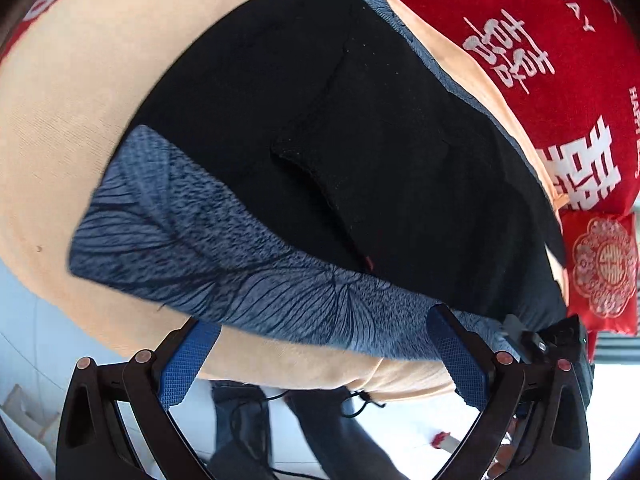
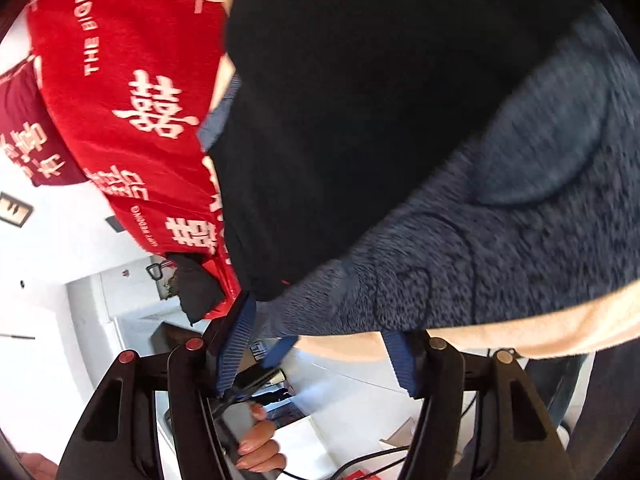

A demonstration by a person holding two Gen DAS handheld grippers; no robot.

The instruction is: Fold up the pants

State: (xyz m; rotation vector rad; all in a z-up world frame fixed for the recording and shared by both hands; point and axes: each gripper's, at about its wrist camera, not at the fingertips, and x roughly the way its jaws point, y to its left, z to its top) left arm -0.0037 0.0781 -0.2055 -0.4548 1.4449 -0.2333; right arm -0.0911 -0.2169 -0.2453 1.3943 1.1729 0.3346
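Both grippers sit at the near edge of the bed with nothing in them; the left gripper [image 1: 324, 354] has its blue pads spread wide just short of the cloth, and the right gripper [image 2: 320, 350] is spread too, though motion blur makes it hard to say if a pad is brushing the hem. Just past the fingertips, the pants [image 1: 320, 168] lie on the peach bedsheet [image 1: 60, 128]; black inside showing, blue patterned fabric along the near edge, so they look already doubled over at least once. I'd guess we're midway; another fold and some flattening seem left. Farther back there's a red blanket [image 1: 520, 40] with white lettering and a small red pouch [image 1: 604, 268].
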